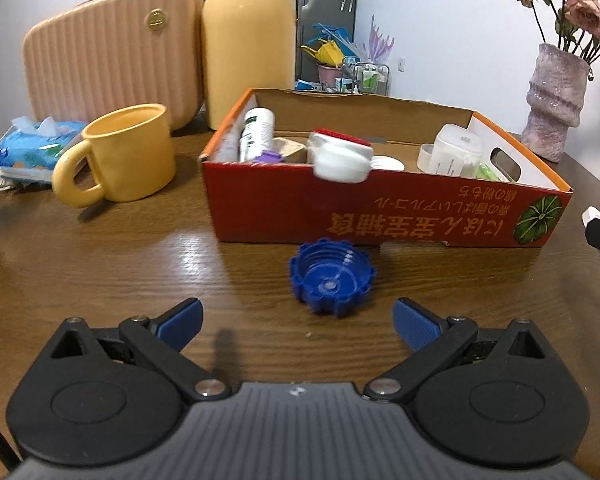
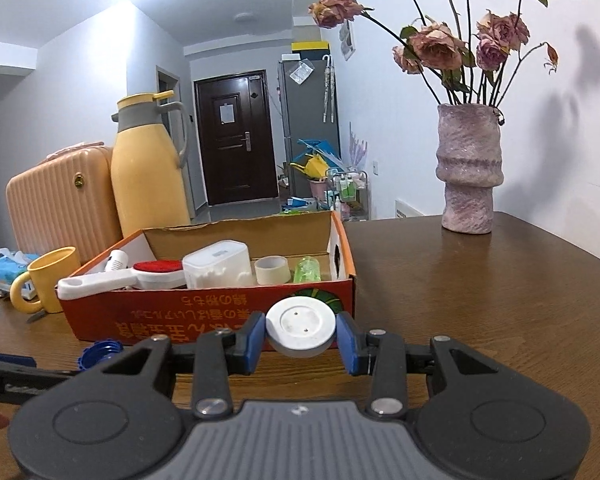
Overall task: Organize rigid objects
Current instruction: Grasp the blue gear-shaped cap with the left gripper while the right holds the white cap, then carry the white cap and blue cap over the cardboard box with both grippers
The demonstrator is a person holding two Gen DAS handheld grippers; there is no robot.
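Note:
A blue ribbed cap [image 1: 332,278] lies open side up on the wooden table, just ahead of my left gripper [image 1: 298,320], which is open and apart from it. Behind the cap stands a red cardboard box [image 1: 340,208] holding a white bottle [image 1: 256,130], a white brush with a red pad [image 1: 340,160], a clear white container [image 1: 454,152] and a tape roll [image 2: 273,270]. My right gripper [image 2: 302,338] is shut on a white round disc [image 2: 302,326], held in the air before the box's [image 2: 204,312] right front corner. The blue cap [image 2: 100,352] also shows low on the left.
A yellow mug [image 1: 130,152], a yellow thermos jug [image 1: 248,40], a pink ribbed case [image 1: 112,52] and a tissue pack [image 1: 36,144] stand left of the box. A pink vase [image 2: 470,168] of dried roses stands at the table's far right.

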